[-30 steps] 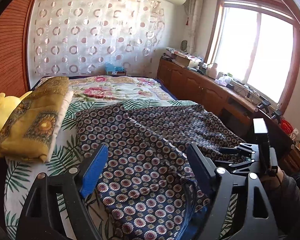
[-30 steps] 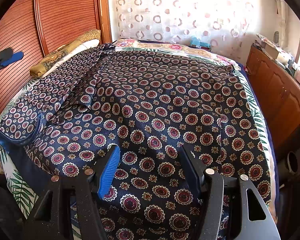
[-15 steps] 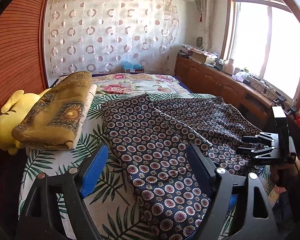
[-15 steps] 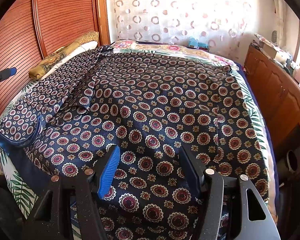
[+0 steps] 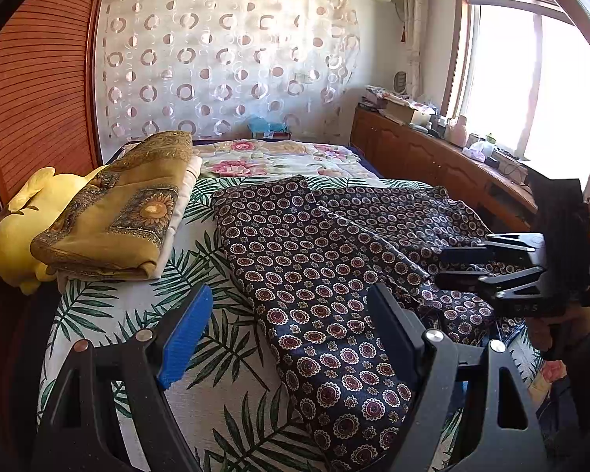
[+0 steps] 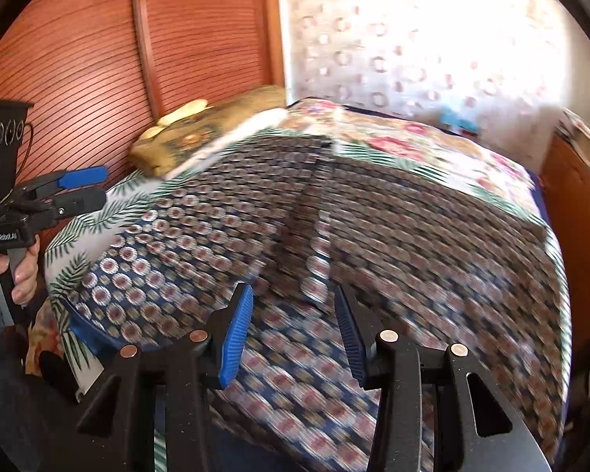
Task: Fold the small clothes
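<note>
A dark navy garment (image 5: 314, 259) with a round medallion print lies spread on the bed, one side folded over. In the right wrist view it (image 6: 373, 236) fills the middle, blurred by motion. My left gripper (image 5: 287, 338) is open and empty, above the garment's left edge near the foot of the bed. My right gripper (image 6: 291, 330) is open and empty above the garment's near part. The right gripper also shows in the left wrist view (image 5: 487, 263) at the right. The left gripper shows in the right wrist view (image 6: 78, 188) at the left.
The bed sheet (image 5: 224, 354) has a green palm-leaf print. A folded mustard blanket (image 5: 126, 208) and a yellow plush toy (image 5: 19, 228) lie at the left. A wooden panel wall (image 6: 98, 59) stands left, a wooden cabinet (image 5: 432, 161) right, a window (image 5: 531, 78) beyond.
My left gripper has drawn back to the left, off the garment, showing more palm-leaf sheet. My right gripper has swung left, its view now blurred, with its jaws a little narrower.
</note>
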